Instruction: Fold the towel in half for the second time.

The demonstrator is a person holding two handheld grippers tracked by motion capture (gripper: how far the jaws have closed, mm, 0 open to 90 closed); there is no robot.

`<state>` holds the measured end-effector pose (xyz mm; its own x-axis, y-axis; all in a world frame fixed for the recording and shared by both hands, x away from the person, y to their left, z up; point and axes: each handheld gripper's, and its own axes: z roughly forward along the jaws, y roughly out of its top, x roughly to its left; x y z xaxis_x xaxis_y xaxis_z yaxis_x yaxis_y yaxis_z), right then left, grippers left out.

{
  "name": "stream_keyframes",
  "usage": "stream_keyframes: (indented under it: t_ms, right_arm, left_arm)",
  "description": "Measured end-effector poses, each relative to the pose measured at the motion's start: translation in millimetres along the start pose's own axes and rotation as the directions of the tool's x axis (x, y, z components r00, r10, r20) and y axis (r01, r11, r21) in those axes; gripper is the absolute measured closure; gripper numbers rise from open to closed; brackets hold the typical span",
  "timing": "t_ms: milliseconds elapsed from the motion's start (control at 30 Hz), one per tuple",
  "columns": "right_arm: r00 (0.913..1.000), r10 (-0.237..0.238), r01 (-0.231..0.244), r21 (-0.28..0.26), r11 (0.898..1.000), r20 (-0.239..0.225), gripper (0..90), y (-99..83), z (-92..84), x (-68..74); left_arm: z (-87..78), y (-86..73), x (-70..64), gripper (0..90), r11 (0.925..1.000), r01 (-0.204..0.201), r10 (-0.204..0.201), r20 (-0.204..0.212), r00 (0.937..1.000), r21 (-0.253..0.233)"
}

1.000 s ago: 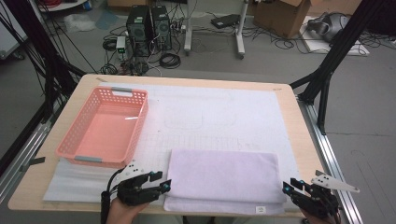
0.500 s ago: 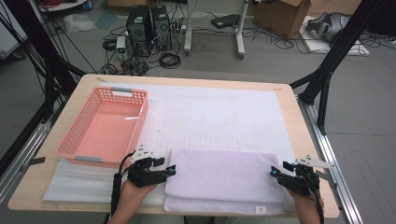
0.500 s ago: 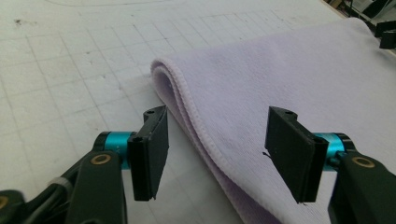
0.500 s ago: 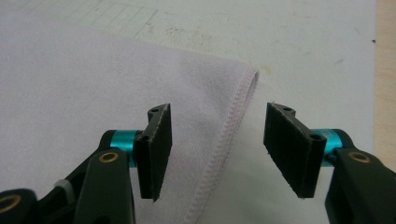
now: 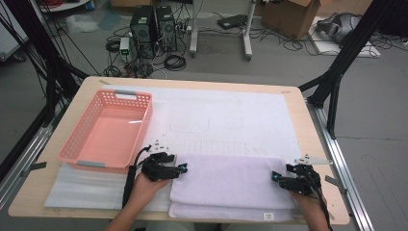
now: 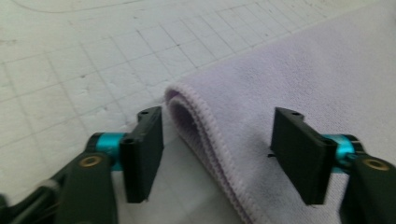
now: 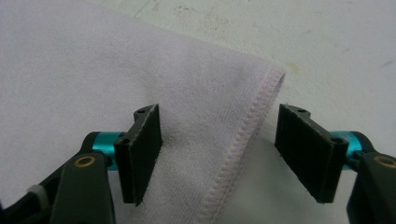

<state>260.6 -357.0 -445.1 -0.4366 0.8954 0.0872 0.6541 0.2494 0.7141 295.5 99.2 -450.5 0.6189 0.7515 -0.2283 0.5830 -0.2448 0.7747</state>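
A folded purple towel lies flat on the white mat at the near edge of the table, just right of the pink basket. The left gripper is at the towel's far left corner and the right gripper is at its far right corner. Both sets of jaws have just been opening and stand spread apart, with a towel corner between them but not pinched.

1 towel, 1 basket, 2 grippers

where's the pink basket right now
In the high view the pink basket sits on the table's left side, just beyond the left gripper, left of the folded towel.
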Motion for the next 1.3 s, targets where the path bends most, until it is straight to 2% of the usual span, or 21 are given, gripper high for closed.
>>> stream_keyframes:
  t_ms: [67,100,167,233,333,433,667,767,800,833,900,1000,1133,1200,1300]
  right_arm:
    - [1.0000,-0.001,0.001,0.001,1.000,0.001,40.3,1.0,-0.4,-1.1]
    - [1.0000,-0.001,0.001,-0.002,1.000,-0.008,45.7,1.0,-0.5,-1.1]
    - [0.9998,-0.003,0.003,-0.004,1.000,-0.021,53.8,1.1,-0.8,0.7]
    - [0.9983,-0.002,0.002,-0.003,1.000,-0.058,68.2,1.2,-1.5,1.5]
    - [0.9952,0.028,-0.029,-0.008,1.000,-0.094,75.7,-0.1,-2.1,1.0]
    - [0.9932,0.046,-0.049,-0.027,0.998,-0.107,77.9,-1.3,-3.1,-2.1]
    - [0.9960,0.042,-0.050,-0.105,0.993,-0.079,78.5,10.1,-5.5,-2.0]
    - [0.9981,0.024,-0.031,-0.128,0.991,-0.057,78.5,18.5,-2.3,-1.1]
    - [0.9988,0.016,-0.023,-0.133,0.991,-0.047,78.4,21.6,-0.7,-0.8]
    - [0.9990,0.020,-0.025,-0.138,0.990,-0.041,78.4,25.1,1.2,-1.0]
    - [0.9992,0.027,-0.031,-0.145,0.989,-0.029,78.4,33.8,6.5,-3.8]
    - [0.9994,0.034,-0.035,-0.150,0.988,-0.009,78.3,44.8,15.6,-7.2]
    - [0.9991,0.034,-0.030,-0.143,0.989,0.027,78.1,59.0,27.0,-12.3]
    - [0.9984,0.043,-0.038,-0.145,0.989,0.036,78.0,65.0,30.7,-14.4]
    - [0.9976,0.055,-0.049,-0.136,0.989,0.042,77.9,72.1,35.8,-18.4]
  left_arm:
    - [0.6,-1.4,-2.8,44.8,0.9991,-0.041,0.041,-0.026,0.9988,-0.004]
    - [0.4,-2.3,-2.8,49.3,0.9987,-0.049,0.049,-0.032,0.9983,-0.009]
    - [0.4,-2.9,-3.1,62.2,0.9990,-0.043,0.043,-0.001,0.9991,-0.011]
    - [1.0,-3.7,-6.6,74.8,0.9989,-0.046,0.046,0.019,0.9988,-0.014]
    - [0.6,-4.2,-6.1,79.8,0.9997,-0.015,0.016,0.027,0.9995,-0.018]
    - [-1.0,-3.5,-4.8,81.1,0.9992,0.013,-0.012,0.026,0.9996,-0.037]
    - [-5.6,6.3,1.5,81.3,0.9945,0.038,-0.037,0.015,0.9992,-0.097]
    - [-5.7,15.6,6.7,81.3,0.9916,0.049,-0.049,0.003,0.9988,-0.120]
    - [-5.7,15.6,6.7,81.3,0.9916,0.049,-0.049,0.003,0.9988,-0.120]
    - [-3.7,23.1,9.8,81.3,0.9891,0.047,-0.050,-0.016,0.9986,-0.140]
    - [-0.1,31.3,13.3,81.3,0.9910,0.037,-0.042,-0.036,0.9985,-0.128]
    - [4.5,41.4,16.7,81.2,0.9881,0.020,-0.029,-0.061,0.9977,-0.153]
    - [12.3,55.7,23.9,81.2,0.9874,0.022,-0.036,-0.086,0.9956,-0.157]
    - [15.2,61.0,25.4,81.2,0.9871,0.010,-0.026,-0.098,0.9948,-0.160]
    - [19.9,68.4,29.0,81.2,0.9829,0.016,-0.036,-0.104,0.9940,-0.184]
